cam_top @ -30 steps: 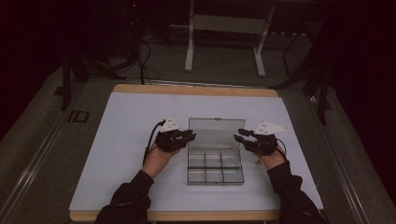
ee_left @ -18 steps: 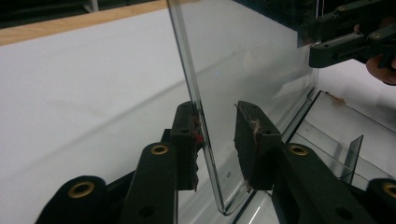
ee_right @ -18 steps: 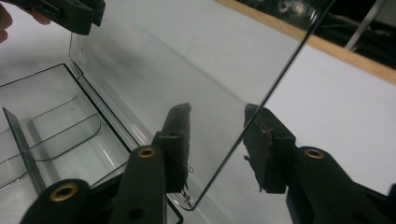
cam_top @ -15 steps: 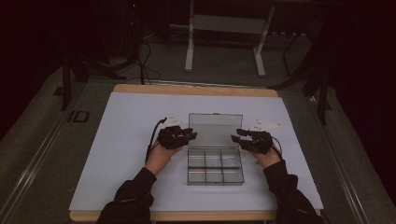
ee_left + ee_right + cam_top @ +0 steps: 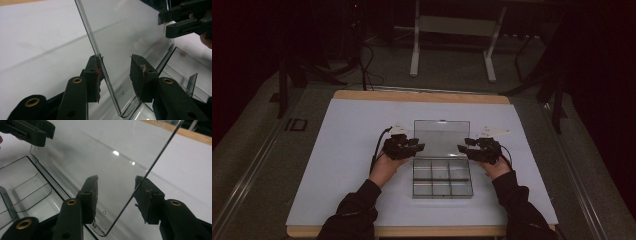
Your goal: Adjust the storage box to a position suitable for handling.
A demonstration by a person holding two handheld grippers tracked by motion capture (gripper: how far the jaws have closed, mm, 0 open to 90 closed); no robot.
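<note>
Dark floor and metal stands surround a white-topped table, where a clear compartment box lies with its lid stood upright at the far side. The lid's side edges are straddled by the left gripper and the right gripper, one at each side. The jaws of both have just been opening, and the lid is between them in each case. From the left gripper view, the lid's edge is seen against one pad while the other pad stands clear, so the grip is judged released. The right gripper view tells the same: the edge rests by one pad, with a gap at the other. The step in hand is judged to be the letting go of the opened lid. Next, both grippers would need to be drawn sideways, clear of the lid, without it being tipped. The box's empty compartments are laid out plainly from the high view, whereas the pad gaps are given by the gripper views.
</note>
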